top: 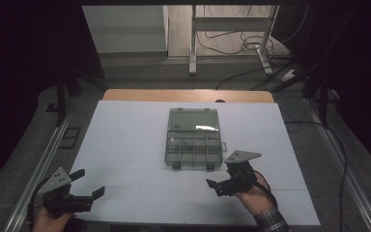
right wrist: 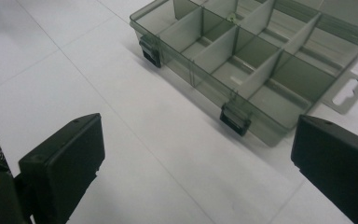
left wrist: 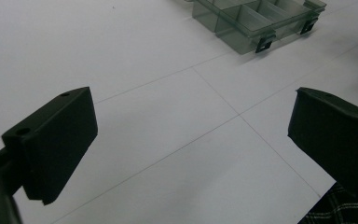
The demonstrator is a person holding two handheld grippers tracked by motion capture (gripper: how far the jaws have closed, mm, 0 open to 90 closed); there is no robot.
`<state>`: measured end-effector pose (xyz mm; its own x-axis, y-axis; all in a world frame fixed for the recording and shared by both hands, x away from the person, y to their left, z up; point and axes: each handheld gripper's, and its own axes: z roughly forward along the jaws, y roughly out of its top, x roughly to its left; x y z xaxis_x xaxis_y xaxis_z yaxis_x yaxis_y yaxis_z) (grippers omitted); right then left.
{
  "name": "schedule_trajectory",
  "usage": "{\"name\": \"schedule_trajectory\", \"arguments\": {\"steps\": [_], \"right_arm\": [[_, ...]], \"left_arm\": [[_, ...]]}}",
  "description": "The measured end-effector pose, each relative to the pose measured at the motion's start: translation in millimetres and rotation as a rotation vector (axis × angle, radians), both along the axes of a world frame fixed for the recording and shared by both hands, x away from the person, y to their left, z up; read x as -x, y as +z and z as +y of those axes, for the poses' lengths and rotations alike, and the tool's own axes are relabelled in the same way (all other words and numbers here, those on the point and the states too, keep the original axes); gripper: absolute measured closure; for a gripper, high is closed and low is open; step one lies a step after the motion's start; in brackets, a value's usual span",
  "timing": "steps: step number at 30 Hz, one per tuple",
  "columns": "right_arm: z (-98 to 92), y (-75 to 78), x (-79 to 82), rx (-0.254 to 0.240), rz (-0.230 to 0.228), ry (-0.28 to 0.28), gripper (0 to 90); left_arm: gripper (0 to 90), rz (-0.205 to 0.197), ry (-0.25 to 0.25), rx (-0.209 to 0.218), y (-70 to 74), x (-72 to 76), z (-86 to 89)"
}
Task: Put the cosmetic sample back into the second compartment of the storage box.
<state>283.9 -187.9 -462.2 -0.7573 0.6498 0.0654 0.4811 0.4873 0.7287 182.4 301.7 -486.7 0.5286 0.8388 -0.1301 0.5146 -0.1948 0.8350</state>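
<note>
High view: a smoky, see-through compartment box point(top: 193, 143) is seen lying open near the middle of the white surface point(top: 125, 135), its lid point(top: 194, 120) folded back flat on the far side. The right claw point(top: 222, 182) is held wide and empty just in front of the box's near right corner, close to it but apart from it. The left claw point(top: 89, 186) is likewise spread wide with nothing between its jaws, and is kept well apart from the box at the near left of the surface.

In the right gripper view the two black latches point(right wrist: 235, 119) on the box's front wall are shown hanging loose, and the dividers point(right wrist: 214, 49) are seen upright. One small pale item may lie in a far compartment, but it cannot be made out.

The step in hand is judged to be an approach to the box by the right claw. It would best be made low and square to the front wall, so that the thin rim is met by the jaws and the light box is not pushed away. Steadying by the left claw would probably be needed.

Nothing else is seen on the surface between claws and box. Beyond the far edge, table legs point(top: 192, 43) and loose cables point(top: 244, 46) are seen on the floor, well clear of the work.
</note>
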Motion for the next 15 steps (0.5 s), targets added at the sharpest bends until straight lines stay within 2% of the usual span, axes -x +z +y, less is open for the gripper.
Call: {"name": "schedule_trajectory", "arguments": {"steps": [9,15], "right_arm": [[-14.9,1.0,11.0,-0.010,-0.008,-0.033,3.0],[-23.0,0.4,19.0,0.012,-0.027,-0.055,3.0]], "left_arm": [[1.9,0.000,0.001,-0.001,0.0,0.0,0.1],[1.8,0.000,0.001,-0.002,0.0,0.0,-0.1]]}}
